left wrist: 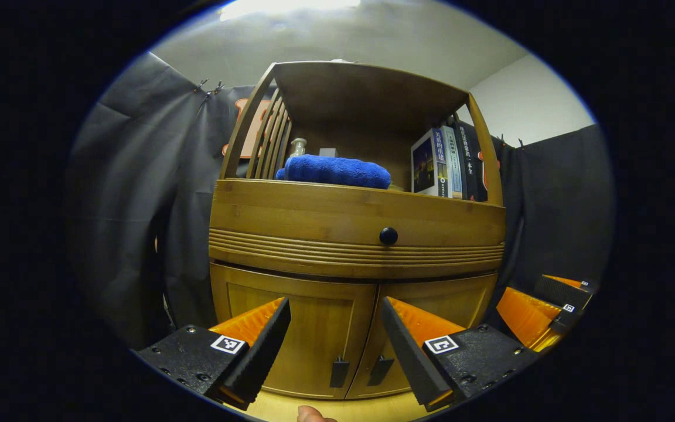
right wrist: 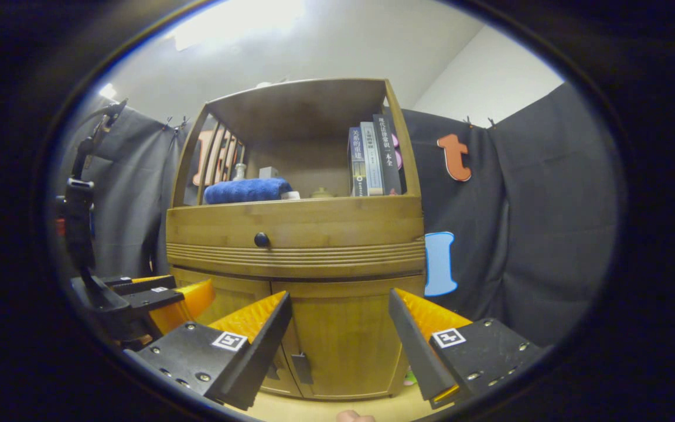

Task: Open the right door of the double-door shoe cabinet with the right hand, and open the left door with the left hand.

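left gripper (left wrist: pixel 334 343): jaws apart, framing both door handles | right gripper (right wrist: pixel 337 340): jaws apart, facing right door (right wrist: pixel 343 340) | left door (left wrist: pixel 308 334) shut, at cabinet's bottom edge | approach stage, likely.

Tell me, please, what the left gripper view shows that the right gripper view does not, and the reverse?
Left gripper view: both door handles side by side at the closed doors' seam, and the right gripper, open, off to the right.
Right gripper view: the left gripper, open, near the cabinet's left door, and a wide stretch of cloth wall right of the cabinet.
Both: the shoe cabinet with doors shut, its black knob, the blue towel and the books.
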A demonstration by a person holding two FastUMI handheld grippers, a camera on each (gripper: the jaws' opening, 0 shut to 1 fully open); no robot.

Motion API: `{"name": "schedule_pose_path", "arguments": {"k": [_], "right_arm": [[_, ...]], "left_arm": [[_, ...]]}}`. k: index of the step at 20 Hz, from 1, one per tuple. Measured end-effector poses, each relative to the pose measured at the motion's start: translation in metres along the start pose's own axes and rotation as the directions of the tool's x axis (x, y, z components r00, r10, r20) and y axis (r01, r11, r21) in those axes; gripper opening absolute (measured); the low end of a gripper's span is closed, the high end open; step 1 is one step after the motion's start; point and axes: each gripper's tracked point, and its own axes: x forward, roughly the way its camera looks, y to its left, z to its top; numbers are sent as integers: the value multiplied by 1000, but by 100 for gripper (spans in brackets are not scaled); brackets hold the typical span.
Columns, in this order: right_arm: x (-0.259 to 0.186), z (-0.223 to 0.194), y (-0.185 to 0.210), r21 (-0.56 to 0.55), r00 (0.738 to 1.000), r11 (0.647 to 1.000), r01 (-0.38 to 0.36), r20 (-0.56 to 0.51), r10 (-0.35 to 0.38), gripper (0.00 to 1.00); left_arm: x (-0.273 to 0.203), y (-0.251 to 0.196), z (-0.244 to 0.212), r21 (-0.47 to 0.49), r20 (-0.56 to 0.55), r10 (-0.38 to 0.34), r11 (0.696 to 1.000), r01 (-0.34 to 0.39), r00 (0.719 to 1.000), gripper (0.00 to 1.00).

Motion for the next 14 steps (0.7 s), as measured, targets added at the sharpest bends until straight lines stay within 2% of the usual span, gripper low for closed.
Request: {"name": "schedule_pose_path", "arguments": {"k": [3, 4, 5, 6, 9, 13, 14], "right_arm": [[2, -1, 6, -1, 1000, 1000, -8, -5, 8, 99], [2, -2, 6, -3, 1000, 1000, -8, -5, 8, 99], [1, -2, 5, -5, 1000, 1000, -5, -5, 5, 96], [0, -2, 4, -5, 1000, 1000, -1, -7, 1, 99], [-1, -3, 1, -6, 1000, 1000, 15, -8, -15, 96], [-6, -1, 3, -9, 1000, 1000, 22, -6, -22, 99], [-8, 0, 3, -16, 1000, 1000, 23, -5, -23, 96]], "left_arm": [[2, 0, -1, 11, -4, -3, 1000, 3, 1000, 95], [2, -1, -1, 9, -4, -3, 1000, 3, 1000, 92], [1, -2, -1, 3, -6, -7, 1000, 7, 1000, 96], [1, -3, -3, -2, -8, -11, 1000, 11, 1000, 96], [0, 4, -1, -22, 3, 5, 1000, -5, 1000, 96], [-1, 4, -5, -38, -12, -5, 999, 4, 1000, 92], [-1, 3, -6, -40, -10, -10, 999, 9, 1000, 92]]}}
